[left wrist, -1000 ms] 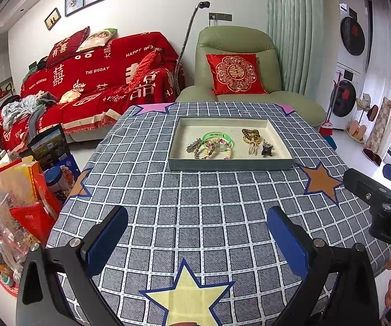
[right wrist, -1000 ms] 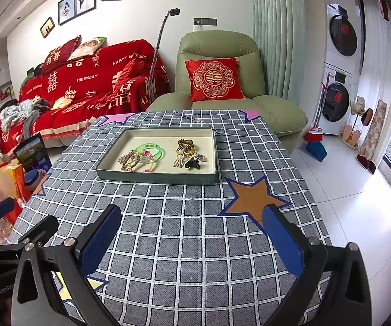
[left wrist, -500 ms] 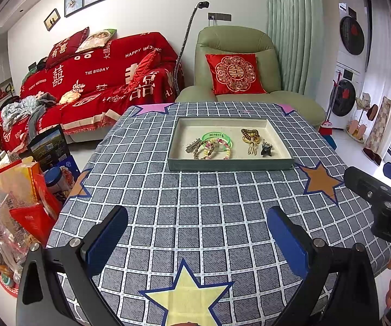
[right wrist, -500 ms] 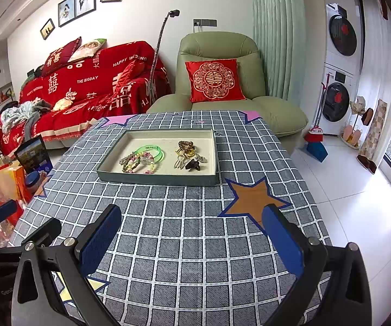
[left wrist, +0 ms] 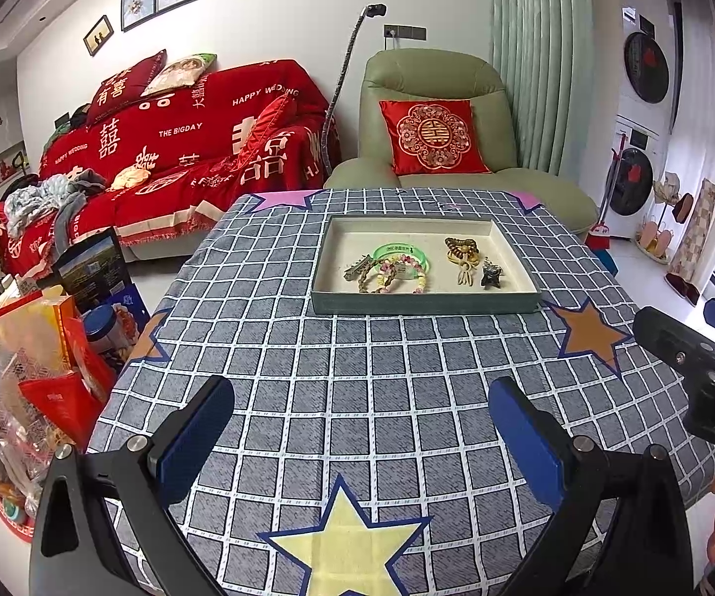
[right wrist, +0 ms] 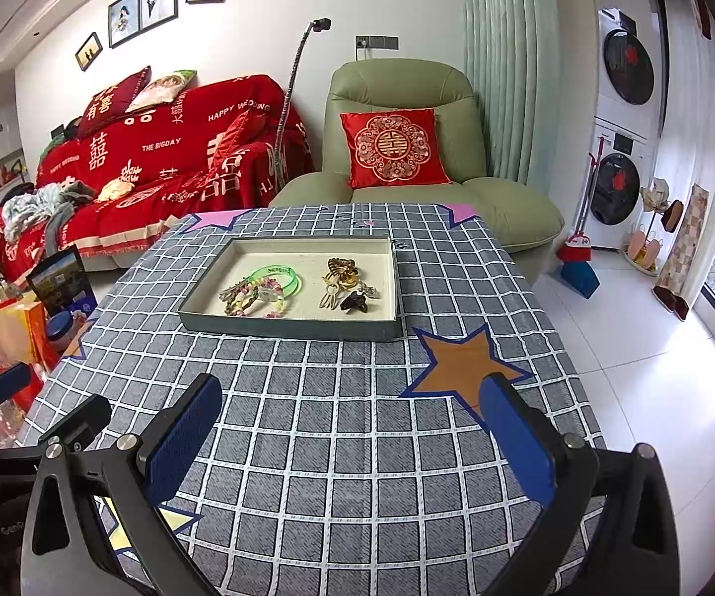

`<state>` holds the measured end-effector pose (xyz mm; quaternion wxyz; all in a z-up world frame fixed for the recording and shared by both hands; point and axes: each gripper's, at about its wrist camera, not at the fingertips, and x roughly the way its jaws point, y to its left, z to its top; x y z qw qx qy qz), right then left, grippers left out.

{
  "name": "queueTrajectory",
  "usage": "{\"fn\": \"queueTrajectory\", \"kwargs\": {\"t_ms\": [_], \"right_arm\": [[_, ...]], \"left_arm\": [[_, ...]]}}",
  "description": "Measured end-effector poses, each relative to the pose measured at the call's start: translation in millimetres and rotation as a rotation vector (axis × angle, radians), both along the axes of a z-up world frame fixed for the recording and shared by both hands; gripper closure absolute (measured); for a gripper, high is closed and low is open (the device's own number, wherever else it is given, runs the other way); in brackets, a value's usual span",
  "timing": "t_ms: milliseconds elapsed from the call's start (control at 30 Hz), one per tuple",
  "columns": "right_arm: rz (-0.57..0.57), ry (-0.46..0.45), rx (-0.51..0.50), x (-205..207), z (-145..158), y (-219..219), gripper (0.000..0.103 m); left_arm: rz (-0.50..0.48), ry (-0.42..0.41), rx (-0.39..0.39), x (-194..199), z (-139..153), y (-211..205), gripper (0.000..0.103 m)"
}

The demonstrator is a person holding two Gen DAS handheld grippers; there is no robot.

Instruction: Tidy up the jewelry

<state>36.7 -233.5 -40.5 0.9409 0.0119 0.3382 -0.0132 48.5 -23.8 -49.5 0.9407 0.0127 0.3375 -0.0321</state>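
1. Nothing much has moved since the earlier frames: both tongs hover at the near edge of the worktop (left wrist: pixel 357 357).
2. Left tongs (left wrist: pixel 360 439) stand apart, gripping nothing.
3. Right tongs (right wrist: pixel 350 434) likewise stand apart and bare.
4. Well beyond them, the tray (right wrist: pixel 288 330) holds a green bangle (right wrist: pixel 280 275), beaded bracelets (right wrist: pixel 253 300) and hair clips (right wrist: pixel 342 275).

Both wrist views face forward across the table (left wrist: pixel 357 362) toward the shared, distant tray (right wrist: pixel 288 325).
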Motion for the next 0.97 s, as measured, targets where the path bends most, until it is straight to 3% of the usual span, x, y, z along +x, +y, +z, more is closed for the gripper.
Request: {"fn": "queueTrajectory", "kwargs": {"t_ms": [967], "right_arm": [[0.003, 0.003, 0.0, 2.1, 4.2, 7.7, 0.0]], "left_arm": [[-0.015, 0.004, 0.01, 0.5, 2.1, -1.1, 0.0]]}}
